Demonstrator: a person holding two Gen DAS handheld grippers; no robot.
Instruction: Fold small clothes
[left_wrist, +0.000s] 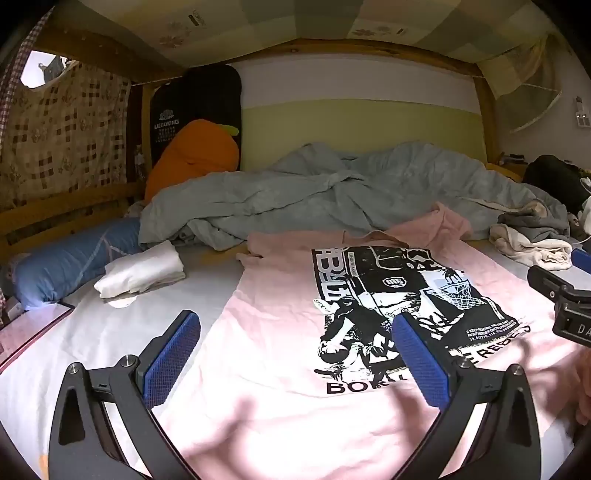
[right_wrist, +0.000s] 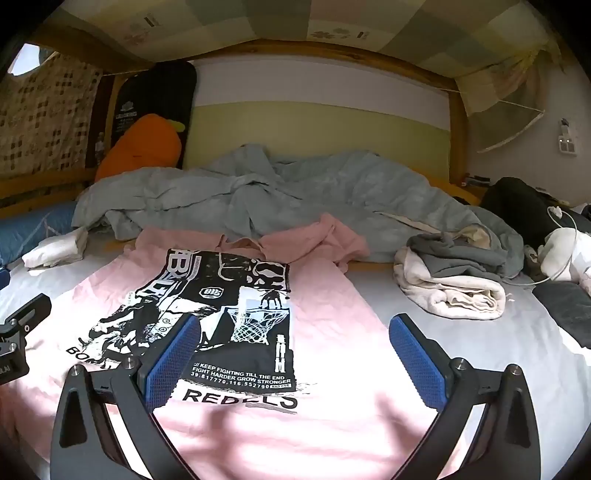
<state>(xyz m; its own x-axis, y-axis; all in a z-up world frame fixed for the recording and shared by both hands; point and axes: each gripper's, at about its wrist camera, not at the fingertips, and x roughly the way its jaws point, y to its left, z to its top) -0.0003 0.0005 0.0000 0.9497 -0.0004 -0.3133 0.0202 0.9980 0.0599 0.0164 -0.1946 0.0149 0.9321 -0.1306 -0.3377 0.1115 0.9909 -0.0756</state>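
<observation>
Here: soft pink T-shirt (left_wrist: 280, 332) flat; 2 grippers, left gripper (left_wrist: 295, 343) and right gripper (right_wrist: 291, 350), jaws spread.

Both tools are built alike. The left claw (left_wrist: 295, 354) has two matte black arms, each with a long triangular cut-out near the base and two round silver screw heads on top. Its fingers (left_wrist: 171, 363) carry bright blue pads with a fine cross-hatched grip texture, set in black holders. The right claw (right_wrist: 291, 356) repeats this: black curved arms, silver screws, blue knurled pads (right_wrist: 419, 363). Seen from the left camera, the right tool's black body bears white letters, only partly readable. A sliver of bare skin (left_wrist: 583, 384) shows beside it.
</observation>
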